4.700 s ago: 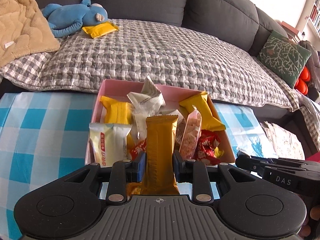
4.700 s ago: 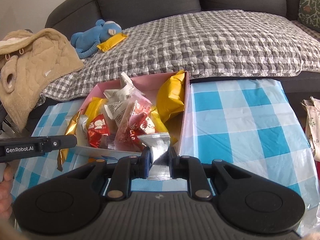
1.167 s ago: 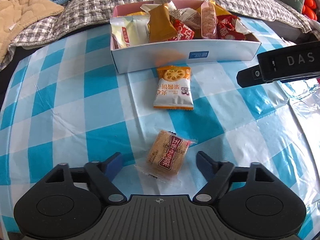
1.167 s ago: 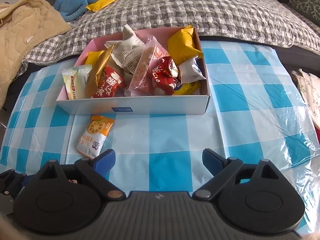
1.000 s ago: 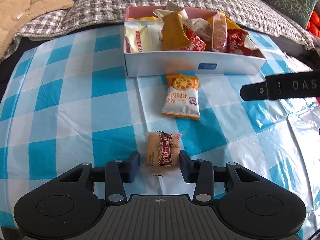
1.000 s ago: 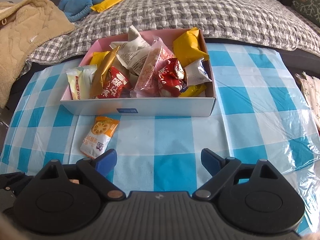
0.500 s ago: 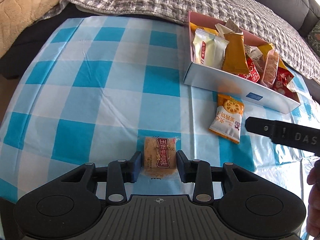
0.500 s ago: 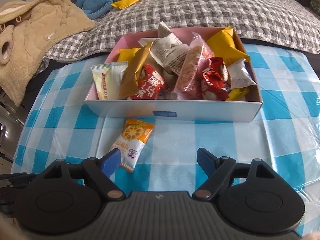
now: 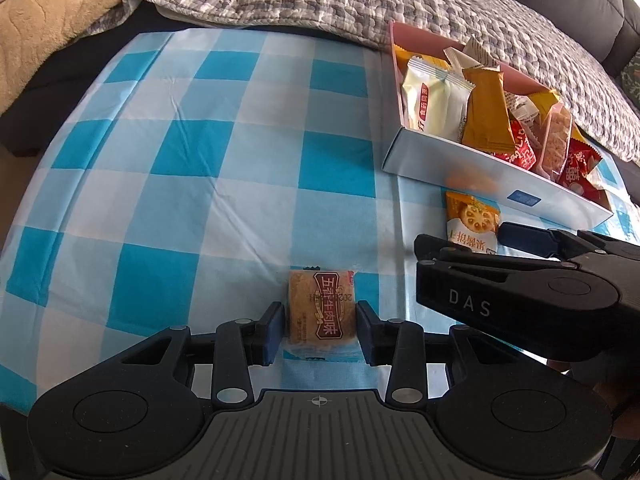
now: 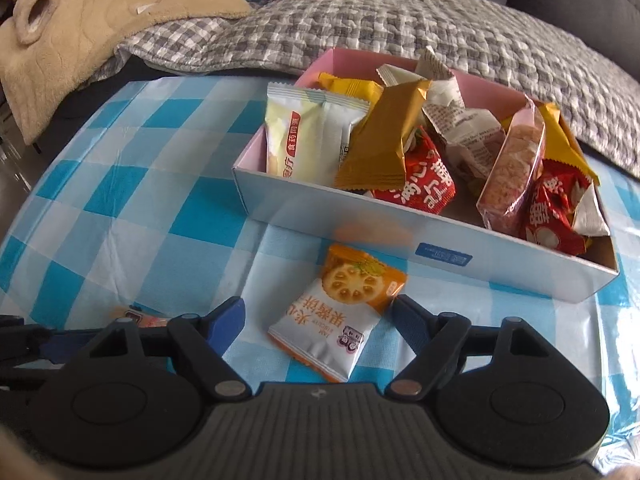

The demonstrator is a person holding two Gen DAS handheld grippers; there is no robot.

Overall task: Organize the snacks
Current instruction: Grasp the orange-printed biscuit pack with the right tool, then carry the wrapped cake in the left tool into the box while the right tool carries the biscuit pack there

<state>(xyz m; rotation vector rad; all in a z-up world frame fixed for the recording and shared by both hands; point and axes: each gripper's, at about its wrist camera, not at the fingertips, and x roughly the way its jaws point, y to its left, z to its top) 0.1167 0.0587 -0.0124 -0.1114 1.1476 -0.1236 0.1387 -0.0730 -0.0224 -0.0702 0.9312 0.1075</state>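
The worktop (image 9: 192,128) lay bare to the left; the box (image 9: 480,168) and right tool (image 9: 520,276) crowded the right.

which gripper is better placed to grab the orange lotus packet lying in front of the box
Right. The right gripper already straddles the orange packet, jaws just closing. The left gripper is clamped on the brown biscuit.

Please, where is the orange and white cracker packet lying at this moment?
In the right wrist view, the orange and white cracker packet lies flat on the checked tablecloth, just before the snack box, between the open jaws of the right hand-held gripper.
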